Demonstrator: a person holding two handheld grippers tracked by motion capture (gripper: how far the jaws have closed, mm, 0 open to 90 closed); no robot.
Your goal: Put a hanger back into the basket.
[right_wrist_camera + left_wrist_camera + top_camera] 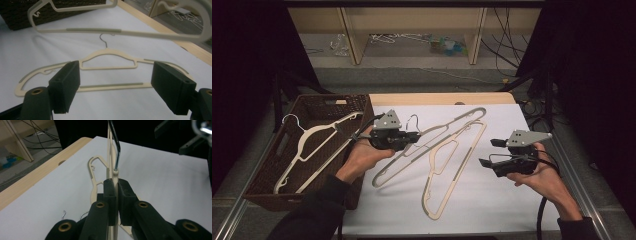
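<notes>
My left gripper is shut on the neck of a cream hanger, just below its metal hook, and holds it tilted above the white sheet. The left gripper view has the jaws pressed on that neck, with the hook rising beyond. A second cream hanger lies flat on the sheet under it. My right gripper stands open at the sheet's right side, nothing between its pads. In the right gripper view the flat hanger lies beyond the open gripper and the lifted hanger hangs above.
A dark woven basket stands at the left, and a third cream hanger lies inside it. The white sheet covers a wooden table. Black stands and cables flank both sides of the table.
</notes>
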